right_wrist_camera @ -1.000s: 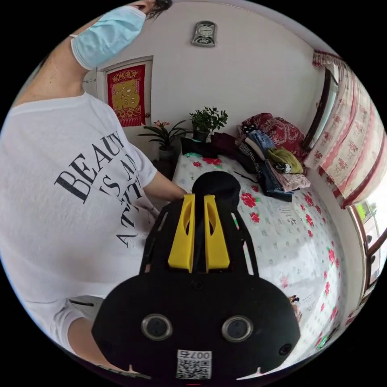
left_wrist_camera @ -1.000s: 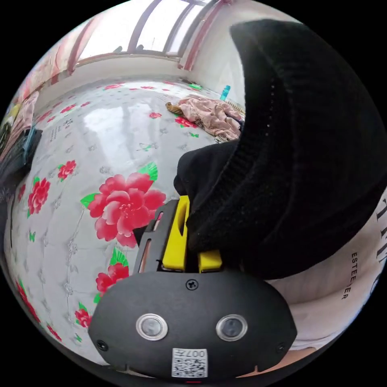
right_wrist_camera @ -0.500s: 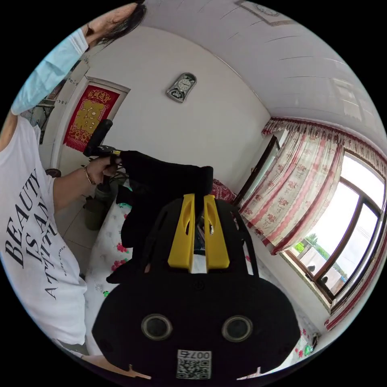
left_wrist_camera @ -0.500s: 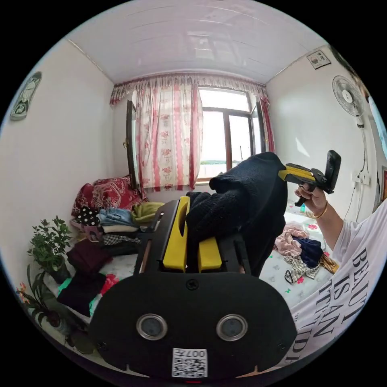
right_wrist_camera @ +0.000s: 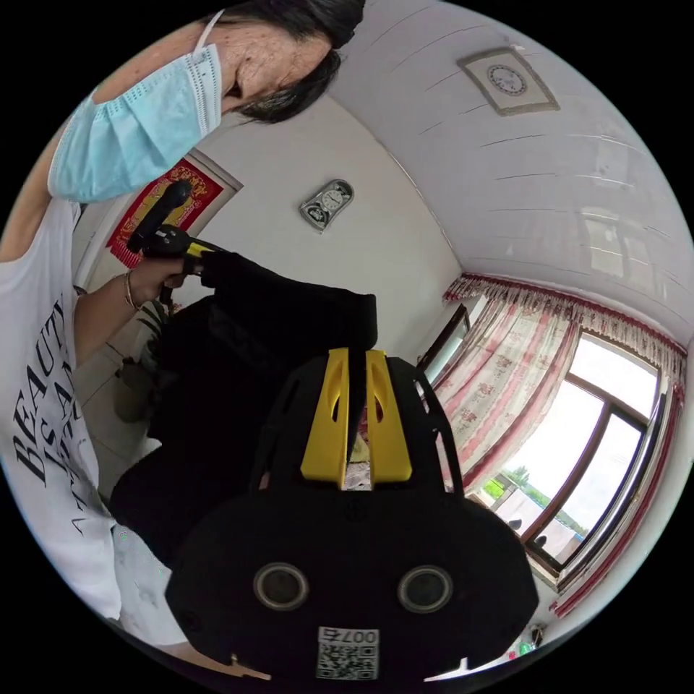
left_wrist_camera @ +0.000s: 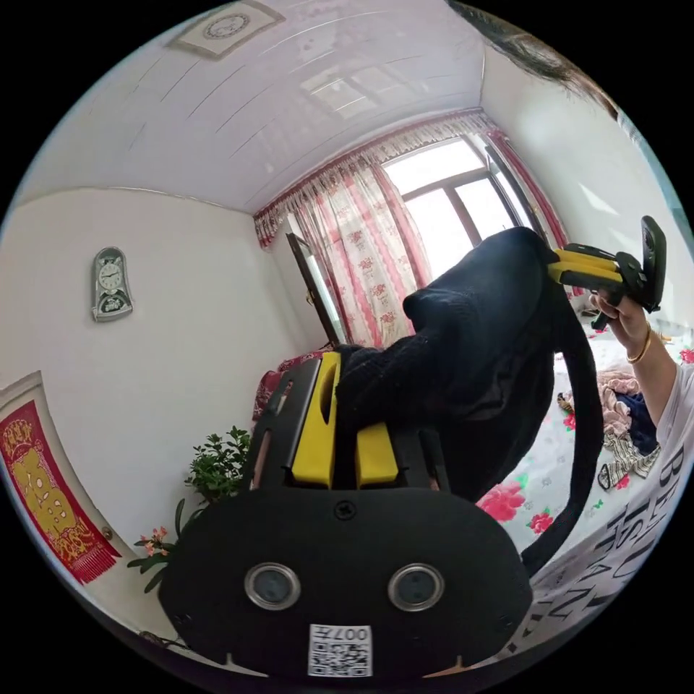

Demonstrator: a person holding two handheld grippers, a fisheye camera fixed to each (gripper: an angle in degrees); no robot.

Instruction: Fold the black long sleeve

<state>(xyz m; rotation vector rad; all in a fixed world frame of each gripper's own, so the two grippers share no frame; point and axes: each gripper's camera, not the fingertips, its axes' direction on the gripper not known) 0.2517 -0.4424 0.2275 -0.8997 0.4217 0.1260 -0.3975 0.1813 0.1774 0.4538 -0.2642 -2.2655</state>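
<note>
Between the two raised grippers, the black long sleeve (left_wrist_camera: 470, 347) hung stretched above the bed (left_wrist_camera: 538, 470), left gripper (left_wrist_camera: 345, 376) and right gripper (right_wrist_camera: 356, 376) each clamped on an edge, apparently to shake it flat.

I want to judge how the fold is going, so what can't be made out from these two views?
- Left gripper view: the left gripper has one jaw buried under the black long sleeve.
- Same view: the sleeve's dangling end runs behind the person's shirt.
- Right gripper view: the right gripper body hides the garment's lower part.
</note>
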